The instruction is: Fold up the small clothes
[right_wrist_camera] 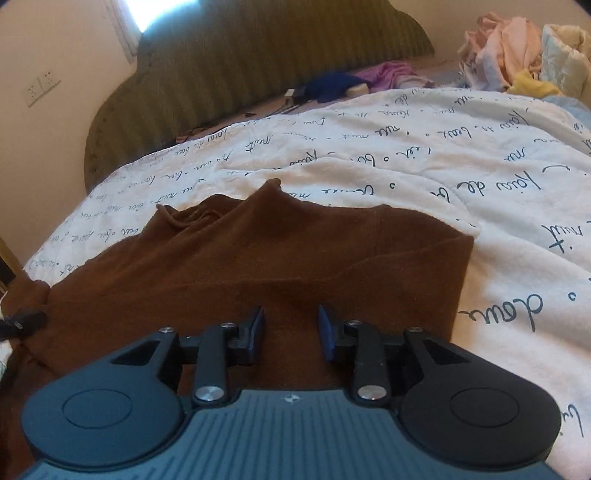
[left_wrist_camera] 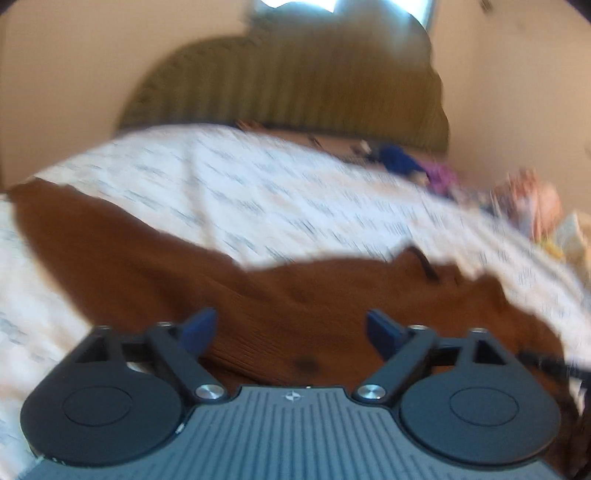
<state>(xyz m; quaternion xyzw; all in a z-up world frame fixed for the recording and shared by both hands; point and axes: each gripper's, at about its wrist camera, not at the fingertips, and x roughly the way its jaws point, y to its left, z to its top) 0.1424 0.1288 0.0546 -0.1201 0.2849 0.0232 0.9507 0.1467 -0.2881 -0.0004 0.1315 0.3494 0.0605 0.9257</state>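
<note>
Both claws hover empty above a brown top [right_wrist_camera: 258,258] on the bed [right_wrist_camera: 461,177]: left claw [left_wrist_camera: 291,328] wide, right claw [right_wrist_camera: 291,332] slightly parted. Pinching matching hem corners should keep the fold square.

We see a bed covered by a white quilt [right_wrist_camera: 424,177] printed with dark cursive script, an olive ribbed headboard [right_wrist_camera: 240,66] behind it, a wall socket plate [right_wrist_camera: 41,88] (upper left), and a window [right_wrist_camera: 162,11] above.
</note>
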